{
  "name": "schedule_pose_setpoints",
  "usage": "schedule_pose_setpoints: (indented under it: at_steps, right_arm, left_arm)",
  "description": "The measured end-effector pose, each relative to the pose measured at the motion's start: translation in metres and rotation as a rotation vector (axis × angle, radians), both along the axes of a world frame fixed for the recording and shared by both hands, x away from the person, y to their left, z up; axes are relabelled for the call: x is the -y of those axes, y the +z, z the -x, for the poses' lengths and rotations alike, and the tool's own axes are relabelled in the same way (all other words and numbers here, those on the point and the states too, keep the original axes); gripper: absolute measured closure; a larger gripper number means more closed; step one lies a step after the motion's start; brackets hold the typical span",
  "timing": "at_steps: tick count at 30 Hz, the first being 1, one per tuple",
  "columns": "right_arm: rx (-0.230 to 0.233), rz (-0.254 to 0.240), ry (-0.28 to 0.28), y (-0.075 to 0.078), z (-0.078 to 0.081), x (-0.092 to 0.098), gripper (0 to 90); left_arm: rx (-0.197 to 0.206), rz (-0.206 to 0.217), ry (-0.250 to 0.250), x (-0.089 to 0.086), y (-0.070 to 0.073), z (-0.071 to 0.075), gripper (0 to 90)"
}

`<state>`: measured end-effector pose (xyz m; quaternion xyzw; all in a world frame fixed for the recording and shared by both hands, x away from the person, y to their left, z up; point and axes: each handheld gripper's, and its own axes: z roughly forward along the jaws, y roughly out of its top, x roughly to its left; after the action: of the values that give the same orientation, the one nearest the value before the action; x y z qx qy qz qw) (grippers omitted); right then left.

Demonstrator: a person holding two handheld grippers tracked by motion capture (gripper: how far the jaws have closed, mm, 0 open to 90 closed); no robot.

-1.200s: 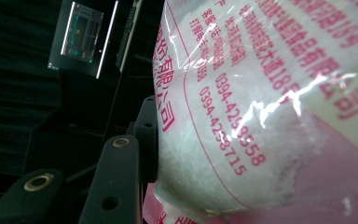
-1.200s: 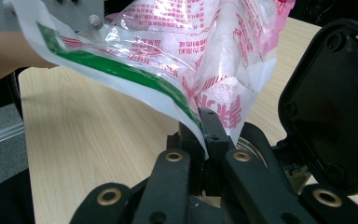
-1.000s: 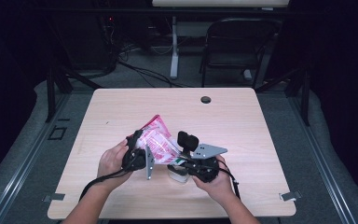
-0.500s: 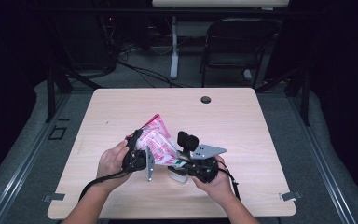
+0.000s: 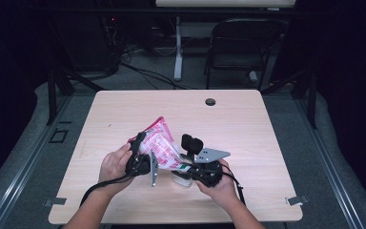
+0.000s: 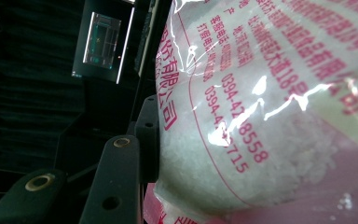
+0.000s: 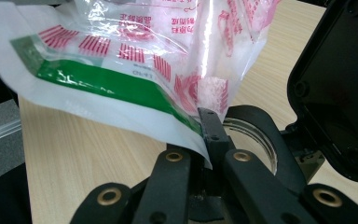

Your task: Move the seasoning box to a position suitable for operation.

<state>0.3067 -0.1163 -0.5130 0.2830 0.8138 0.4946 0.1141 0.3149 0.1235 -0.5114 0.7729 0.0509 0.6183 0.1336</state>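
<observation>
Little is shifting between the earlier frames and this one: we are keeping the bag lifted over the near half of the table, roughly midway between its left and right edges, and at most its pink top is tipping a touch further toward the far left corner. We are pinching the bag's white and green bottom edge with the right gripper, whose jaws are closed on the film. With the left gripper we are pressing against the bulging side of the bag, full of white grains; we cannot tell whether those jaws are closed, since one jaw is hidden behind the plastic. Just beyond the right jaws, a round clear-rimmed container is sitting on the table. We judge that we are steadying the bag over it, perhaps to pour, with nothing spilling yet.
</observation>
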Motion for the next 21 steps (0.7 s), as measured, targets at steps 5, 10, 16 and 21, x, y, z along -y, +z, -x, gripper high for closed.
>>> schedule_pose_setpoints:
  at_steps: [5,10,16,21]
  right_arm:
    - [-0.006,0.0,-0.003,-0.0017,-0.0005,0.0003,89.9]
    - [-0.006,0.009,-0.003,-0.004,-0.0012,0.0003,89.9]
    - [-0.003,0.007,-0.011,-0.0051,-0.001,0.0001,89.9]
    - [-0.003,0.014,-0.009,-0.0057,-0.0009,0.0004,89.9]
  left_arm:
    - [0.012,-0.014,-0.002,0.001,0.0009,0.0009,62.9]
    - [0.018,-0.021,-0.002,0.0021,0.0013,0.0018,62.9]
    - [0.03,-0.028,-0.004,0.0029,0.0026,0.0031,63.0]
    - [0.035,-0.028,-0.006,0.0038,0.0036,0.0041,63.1]
